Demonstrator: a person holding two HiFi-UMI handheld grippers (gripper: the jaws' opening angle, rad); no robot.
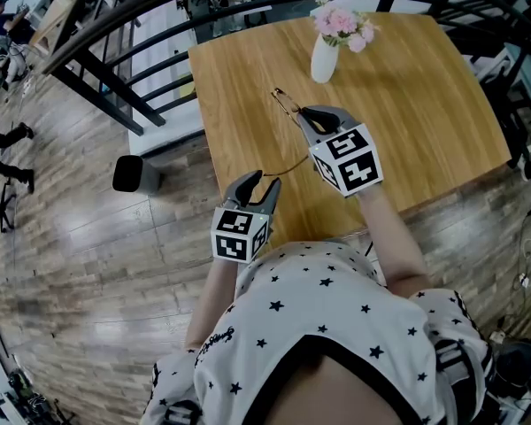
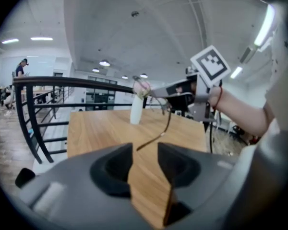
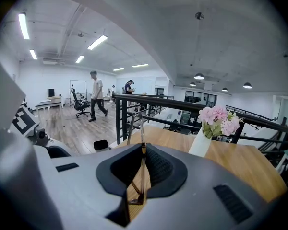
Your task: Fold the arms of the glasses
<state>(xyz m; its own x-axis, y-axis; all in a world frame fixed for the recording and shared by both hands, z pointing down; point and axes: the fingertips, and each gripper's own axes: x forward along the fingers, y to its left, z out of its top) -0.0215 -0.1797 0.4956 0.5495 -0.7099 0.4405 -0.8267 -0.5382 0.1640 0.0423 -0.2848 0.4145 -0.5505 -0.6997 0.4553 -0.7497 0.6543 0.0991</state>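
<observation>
Over the near left corner of the wooden table [image 1: 425, 104], the left gripper [image 1: 261, 180] had its jaws spread wide and gripped nothing. The tip of one arm of the glasses [image 1: 286, 104] ended just beyond the gap between them. The right gripper [image 1: 311, 113], farther in over the table, was clamped on the glasses' frame, holding it on edge above the wood with that one arm trailing down toward the left gripper. A white vase [image 1: 324, 58] of pink flowers [image 1: 341, 23] stood well apart at the far side. To the right the tabletop lay bare out to its edge. A black railing [image 1: 115, 25] ran past the table's far left corner.
</observation>
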